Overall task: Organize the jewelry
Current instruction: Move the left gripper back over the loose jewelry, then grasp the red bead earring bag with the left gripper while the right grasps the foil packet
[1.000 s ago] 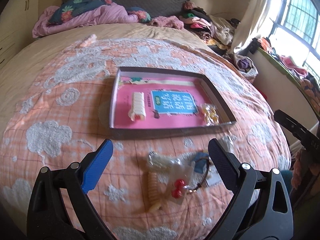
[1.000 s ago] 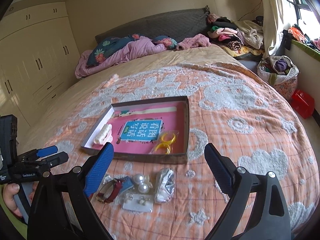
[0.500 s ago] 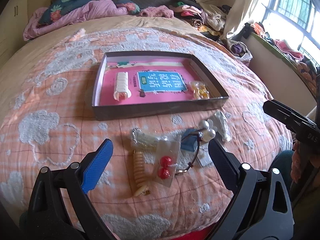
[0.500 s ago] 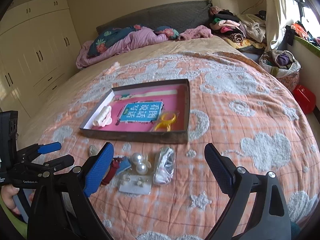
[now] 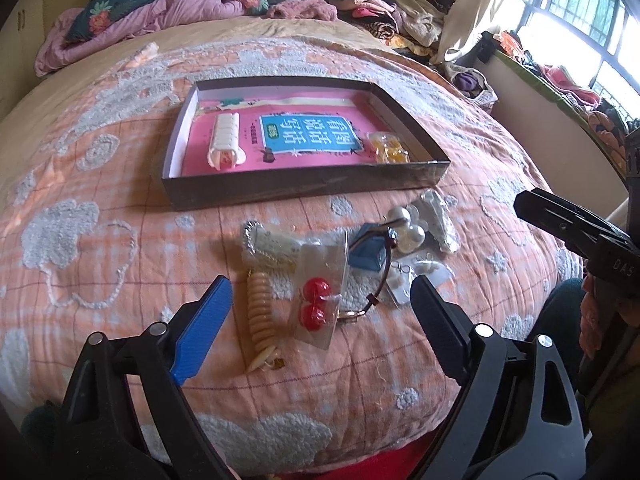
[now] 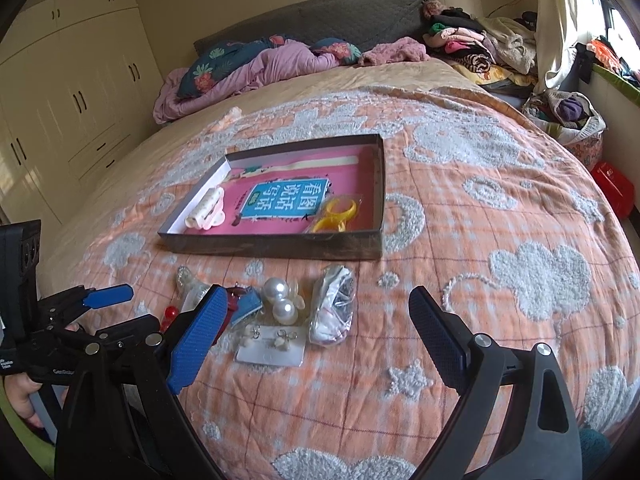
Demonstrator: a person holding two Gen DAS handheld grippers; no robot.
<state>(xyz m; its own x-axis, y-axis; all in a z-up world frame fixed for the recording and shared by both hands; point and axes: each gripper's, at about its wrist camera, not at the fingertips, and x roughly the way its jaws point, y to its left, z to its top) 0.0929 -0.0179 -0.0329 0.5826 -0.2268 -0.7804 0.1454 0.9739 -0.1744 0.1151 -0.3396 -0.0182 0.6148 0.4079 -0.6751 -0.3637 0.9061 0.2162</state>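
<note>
The step in hand is judged to be the approach for a first pick from the jewelry heaped on the orange quilt (image 5: 100, 280), just in front of the shallow cardboard box (image 5: 304, 188). Two pieces are already lodged in that box: a white beaded bracelet (image 5: 226, 140) at its left and a bagged yellow piece (image 5: 390, 148) at its right.

The left gripper (image 5: 320, 320) is held above the near part of the heap with its jaws closing, though nothing is yet pressed between them; the bag of red bead earrings (image 5: 316, 306) and the cream beaded bracelet (image 5: 260, 312) are framed in the gap. The right gripper (image 6: 316, 328) is held wide open and empty over the card of stud earrings (image 6: 272, 344), with the pearl earrings (image 6: 280, 300) and a crinkled clear bag (image 6: 332, 308) just beyond it.

The next move is judged to call for a lower descent and a pinch on one bag edge only, since the pieces overlap and a neighbour could be dragged along.

The cream bracelet is shown only in the left wrist view. The hand (image 6: 20, 396) on the left gripper's handle and the wardrobe doors (image 6: 80, 92) are shown only in the right wrist view, where the yellow piece reads more plainly as rings
</note>
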